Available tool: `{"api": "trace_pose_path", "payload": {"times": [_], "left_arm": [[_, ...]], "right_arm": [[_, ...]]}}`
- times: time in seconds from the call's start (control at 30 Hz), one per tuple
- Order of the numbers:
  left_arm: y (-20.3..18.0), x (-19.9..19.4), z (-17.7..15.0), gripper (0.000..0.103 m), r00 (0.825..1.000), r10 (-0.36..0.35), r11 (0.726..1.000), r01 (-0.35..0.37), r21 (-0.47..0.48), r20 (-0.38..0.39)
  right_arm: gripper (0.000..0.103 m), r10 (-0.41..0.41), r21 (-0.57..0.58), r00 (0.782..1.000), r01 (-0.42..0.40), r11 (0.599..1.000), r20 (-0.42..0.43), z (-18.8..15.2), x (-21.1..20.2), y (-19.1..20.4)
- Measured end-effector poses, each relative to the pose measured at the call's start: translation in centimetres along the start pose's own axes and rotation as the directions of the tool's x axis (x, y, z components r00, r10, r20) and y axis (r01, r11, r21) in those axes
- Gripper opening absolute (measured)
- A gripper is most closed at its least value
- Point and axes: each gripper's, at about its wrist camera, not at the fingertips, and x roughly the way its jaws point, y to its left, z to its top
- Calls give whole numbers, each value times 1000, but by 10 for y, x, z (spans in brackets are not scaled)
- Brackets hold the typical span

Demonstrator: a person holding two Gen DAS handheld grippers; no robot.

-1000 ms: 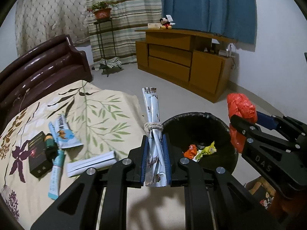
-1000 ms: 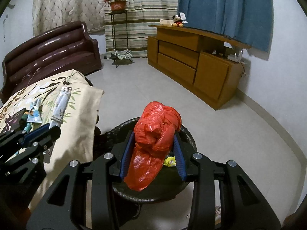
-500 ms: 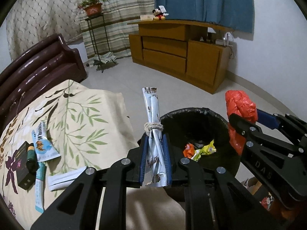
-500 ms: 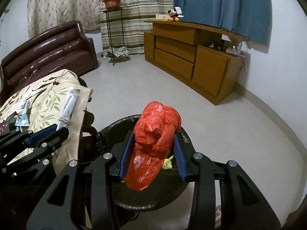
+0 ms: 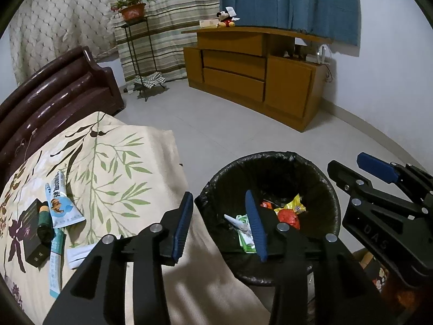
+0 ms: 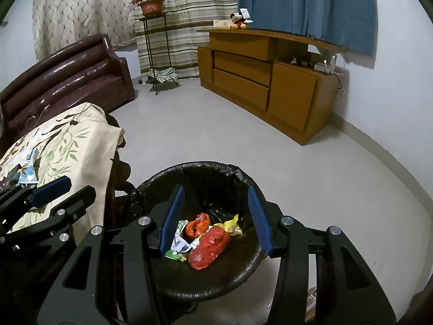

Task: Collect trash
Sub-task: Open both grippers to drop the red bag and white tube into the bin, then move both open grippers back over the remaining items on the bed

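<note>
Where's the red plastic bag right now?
In the right wrist view the red plastic bag lies inside the black-lined bin, beside the yellow wrapper, below the open right gripper.

Home: sofa (image 6: 67, 81), curtains (image 6: 184, 13), cabinet (image 6: 259, 81)

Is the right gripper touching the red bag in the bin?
Apart. The right wrist view shows the right gripper open above the bin, with the red bag lying inside.

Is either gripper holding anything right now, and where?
Nothing: left gripper and right gripper have just opened, empty above the black-lined trash bin.
</note>
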Motion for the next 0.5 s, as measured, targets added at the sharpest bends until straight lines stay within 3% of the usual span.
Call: {"api": "trace_pose_path", "payload": {"times": [0.3,0.5], "left_arm": [[25,-22,-10,43,1000,17,999,-16,-39,14],[56,-44,-22,46,997,69,994,-67,-87,22]], "right_arm": [[48,32,-27,1000,-32,999,-2,0,-6,16],[48,78,-70,997,-78,994,-1,1,-13,42]]}}
